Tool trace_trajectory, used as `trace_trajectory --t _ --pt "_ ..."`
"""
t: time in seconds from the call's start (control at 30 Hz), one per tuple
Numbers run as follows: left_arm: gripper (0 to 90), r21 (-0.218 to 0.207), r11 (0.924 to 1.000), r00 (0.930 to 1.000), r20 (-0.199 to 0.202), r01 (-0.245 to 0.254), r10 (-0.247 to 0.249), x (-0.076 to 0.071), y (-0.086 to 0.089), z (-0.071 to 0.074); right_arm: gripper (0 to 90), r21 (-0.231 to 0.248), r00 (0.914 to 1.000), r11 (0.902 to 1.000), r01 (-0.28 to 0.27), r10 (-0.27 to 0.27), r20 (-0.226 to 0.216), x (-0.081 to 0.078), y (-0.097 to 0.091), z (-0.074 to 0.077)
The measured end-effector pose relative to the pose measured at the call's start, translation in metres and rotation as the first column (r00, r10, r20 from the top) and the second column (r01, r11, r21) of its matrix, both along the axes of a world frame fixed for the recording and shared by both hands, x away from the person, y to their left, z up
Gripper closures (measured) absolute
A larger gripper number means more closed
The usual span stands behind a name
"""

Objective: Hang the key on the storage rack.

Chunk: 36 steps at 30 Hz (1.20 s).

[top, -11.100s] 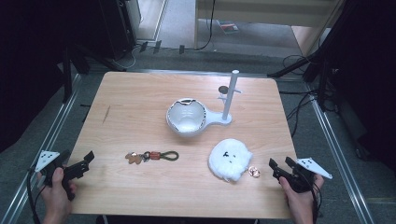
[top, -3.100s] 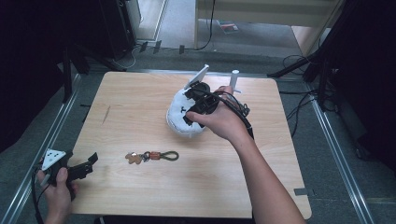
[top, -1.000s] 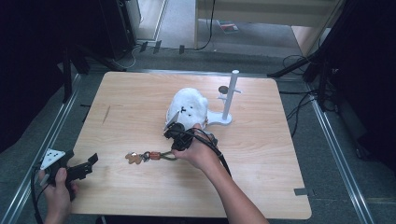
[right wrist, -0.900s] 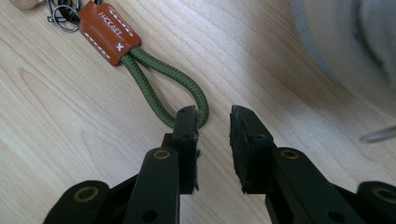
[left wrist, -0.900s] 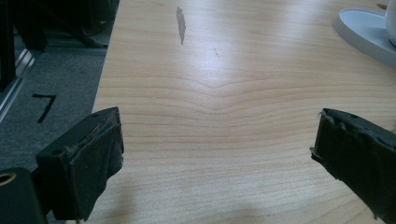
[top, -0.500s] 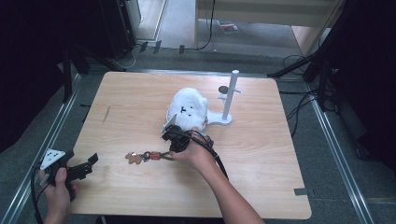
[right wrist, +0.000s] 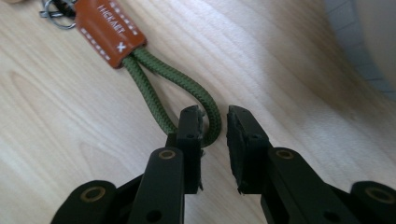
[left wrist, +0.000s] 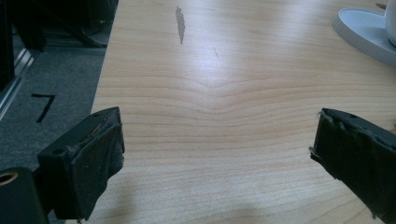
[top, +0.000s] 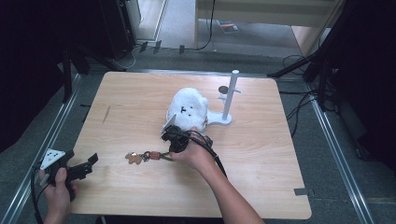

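So the right gripper (top: 173, 139) was down on the worktop (top: 280, 154) just short of the middle, toward the near edge, with its jaws narrowed around the bend of the keychain's (top: 148, 156) green cord loop (right wrist: 187, 100). In the right gripper view the cord ran between the two pads: the left pad (right wrist: 190, 122) was touching it, while there was a sliver of gap on the side of the right one, so it wasn't really clamped. The jaws had just been closing, with the loop between them.

The keychain itself lay flat on the worktop, left of the gripper and nearer the near edge than the far one. Its brown leather tab (right wrist: 108, 29) sat at the far end of the loop with a metal ring (right wrist: 57, 10) past it, and in the high view a little tan charm (top: 133, 158) was at the leftmost end.

Just behind the right gripper, about mid-worktop, sat a white plush thing (top: 187, 108), on or against the white base of a stand (top: 229, 100) whose post stood upright toward the far right.

The left gripper (top: 74, 169) was parked at the near left corner, hand resting at the edge, jaws wide with nothing in them, only bare wood between the pads (left wrist: 95, 168) in its own view.
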State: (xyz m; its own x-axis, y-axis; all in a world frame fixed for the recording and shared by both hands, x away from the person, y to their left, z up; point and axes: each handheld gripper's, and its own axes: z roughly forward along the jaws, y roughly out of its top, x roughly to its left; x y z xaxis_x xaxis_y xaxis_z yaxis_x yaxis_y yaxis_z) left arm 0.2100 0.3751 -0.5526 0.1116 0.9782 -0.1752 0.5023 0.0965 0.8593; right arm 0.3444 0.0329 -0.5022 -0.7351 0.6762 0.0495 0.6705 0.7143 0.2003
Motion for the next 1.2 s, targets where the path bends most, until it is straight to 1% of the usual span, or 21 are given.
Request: trace_trajectory --t 0.03,0.07,0.13,0.2,0.23,0.27,0.47,0.53,0.6,0.63,0.73,0.8,0.83,0.87,0.9,0.93,1.0,1.03,1.1,1.17,1.2 --pt "2.7 -0.001 1.0000 1.0000 0.000 0.001 -0.001 0.000 0.000 0.000 75.5 0.002 0.9999 1.0000 0.007 -0.007 -0.011 0.000 0.000 0.000" --pt "2.7 -0.001 1.0000 1.0000 -0.001 0.001 -0.001 0.000 0.000 0.000 75.4 0.005 0.9998 1.0000 -0.006 0.006 -0.019 0.000 0.001 0.000" --pt "2.7 -0.001 1.0000 1.0000 0.000 0.000 0.000 0.000 0.000 0.000 75.4 0.009 0.9996 0.9999 -0.005 0.005 -0.026 -0.001 0.002 0.000" --pt "2.7 -0.002 1.0000 1.0000 0.000 0.000 0.000 0.000 0.000 0.000 75.5 0.004 0.9995 0.9999 -0.010 0.010 -0.029 -0.001 0.003 -0.001" --pt "2.7 -0.002 1.0000 1.0000 0.000 0.000 0.000 0.000 0.000 0.000 75.7 -0.006 0.9994 0.9999 -0.010 0.010 -0.032 -0.002 0.004 -0.003" --pt "2.8 -0.003 1.0000 1.0000 0.000 0.001 -0.001 0.000 0.000 0.000 75.7 -0.017 0.9994 0.9997 -0.017 0.016 -0.030 -0.002 0.004 -0.005" --pt "2.9 -0.003 1.0000 1.0000 0.002 -0.001 0.001 0.000 0.000 0.000 80.5 -0.031 0.9994 0.9993 -0.021 0.020 -0.030 -0.004 0.003 -0.006" --pt "3.1 0.000 1.0000 1.0000 0.001 0.000 0.000 0.000 0.000 0.000 82.9 -0.047 0.9993 0.9983 -0.035 0.034 -0.018 -0.006 0.004 -0.006" --pt "3.3 -0.001 1.0000 1.0000 0.002 -0.001 0.001 0.000 0.000 0.000 86.4 -0.054 0.9983 0.9970 -0.055 0.056 0.013 -0.009 0.004 -0.007" --pt "3.3 -0.002 1.0000 1.0000 0.002 -0.002 0.002 0.000 0.000 0.000 86.8 -0.065 0.9980 0.9959 -0.062 0.063 0.008 -0.011 0.003 -0.006" --pt "3.3 0.000 1.0000 1.0000 0.000 0.000 0.000 0.000 0.000 0.000 87.2 -0.062 0.9985 0.9967 -0.053 0.054 0.006 -0.010 -0.003 -0.005" --pt "3.3 0.001 1.0000 1.0000 0.000 0.002 -0.002 0.000 0.000 0.000 87.3 -0.052 0.9988 0.9975 -0.048 0.048 0.002 -0.010 -0.009 0.000" --pt "3.3 0.002 1.0000 1.0000 -0.001 0.002 -0.002 0.000 0.000 0.000 87.3 -0.034 0.9982 0.9976 -0.060 0.060 -0.007 -0.011 -0.013 0.005" --pt "3.3 0.004 1.0000 1.0000 -0.002 0.002 -0.002 0.000 -0.001 0.000 87.3 -0.018 0.9984 0.9984 -0.054 0.054 -0.017 -0.012 -0.015 0.009" --pt "3.3 0.005 1.0000 1.0000 -0.004 0.002 -0.002 0.000 -0.001 0.000 87.3 -0.002 0.9987 0.9990 -0.045 0.045 -0.022 -0.015 -0.018 0.017" --pt "3.3 0.007 1.0000 1.0000 -0.006 0.002 -0.002 0.000 -0.001 0.000 87.3 0.006 0.9980 0.9980 -0.063 0.063 -0.008 -0.017 -0.021 0.022" --pt "3.3 0.007 1.0000 1.0000 -0.004 -0.001 0.001 0.000 -0.001 0.000 87.4 0.006 0.9985 0.9984 -0.055 0.055 0.005 -0.022 -0.026 0.035" --pt "3.5 0.009 1.0000 1.0000 -0.005 -0.001 0.002 0.000 -0.001 0.000 87.4 0.009 0.9985 0.9985 -0.054 0.054 0.008 -0.022 -0.029 0.039" --pt "3.8 0.014 0.9999 1.0000 -0.006 -0.003 0.003 0.000 -0.002 0.000 87.4 0.009 0.9992 0.9992 -0.039 0.039 0.006 -0.023 -0.036 0.049" --pt "3.8 0.018 0.9998 1.0000 -0.006 -0.003 0.003 0.000 -0.002 0.000 87.4 0.010 0.9999 0.9999 -0.011 0.011 0.002 -0.022 -0.044 0.059" --pt "3.8 0.015 0.9999 1.0000 -0.006 -0.006 0.006 0.000 -0.002 0.000 87.4 0.014 1.0000 0.9999 -0.003 0.003 0.005 -0.021 -0.047 0.062"
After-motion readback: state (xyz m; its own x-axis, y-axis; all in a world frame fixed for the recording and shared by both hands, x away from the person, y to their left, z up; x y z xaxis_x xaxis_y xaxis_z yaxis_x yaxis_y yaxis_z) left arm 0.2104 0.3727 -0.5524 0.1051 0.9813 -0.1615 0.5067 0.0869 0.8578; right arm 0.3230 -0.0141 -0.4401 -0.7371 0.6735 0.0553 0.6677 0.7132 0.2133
